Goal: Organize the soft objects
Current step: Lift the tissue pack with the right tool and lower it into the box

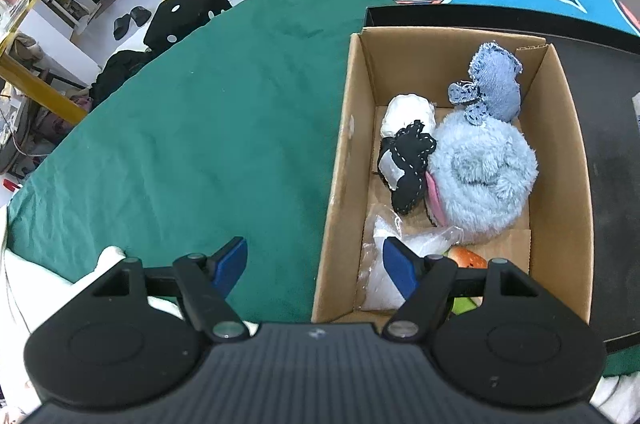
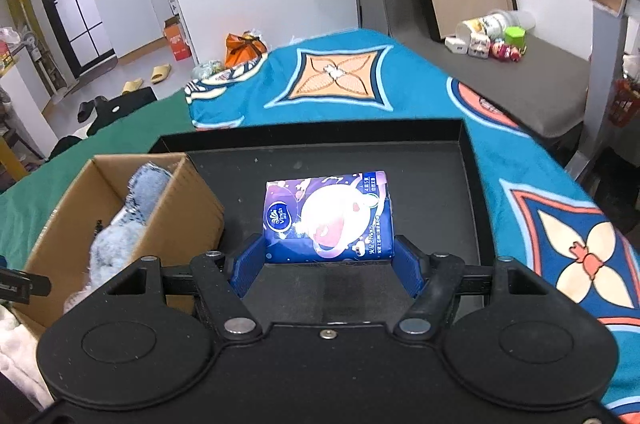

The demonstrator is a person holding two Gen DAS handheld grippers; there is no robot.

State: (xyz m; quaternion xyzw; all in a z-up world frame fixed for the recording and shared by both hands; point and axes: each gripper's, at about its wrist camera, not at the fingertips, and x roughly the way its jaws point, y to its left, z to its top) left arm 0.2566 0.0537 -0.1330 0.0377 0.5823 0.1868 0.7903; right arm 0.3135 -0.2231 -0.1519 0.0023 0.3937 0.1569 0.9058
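right gripper [image 2: 326,264] jaws clamped on tissue pack [image 2: 328,216] above black tray [image 2: 472,191].

1. The bed carries a green sheet [image 1: 180,127] and a patterned blue blanket [image 2: 360,83].
2. A black tray [image 2: 440,183] lies on both covers.
3. The cardboard box [image 1: 340,163] sits just left of the tray, touching it.

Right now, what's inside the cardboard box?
The cardboard box holds a fluffy blue plush, a denim toy, a black-and-white stitched toy, a white ball and a clear plastic bag. Something orange peeks out; the gripper covers most of it.
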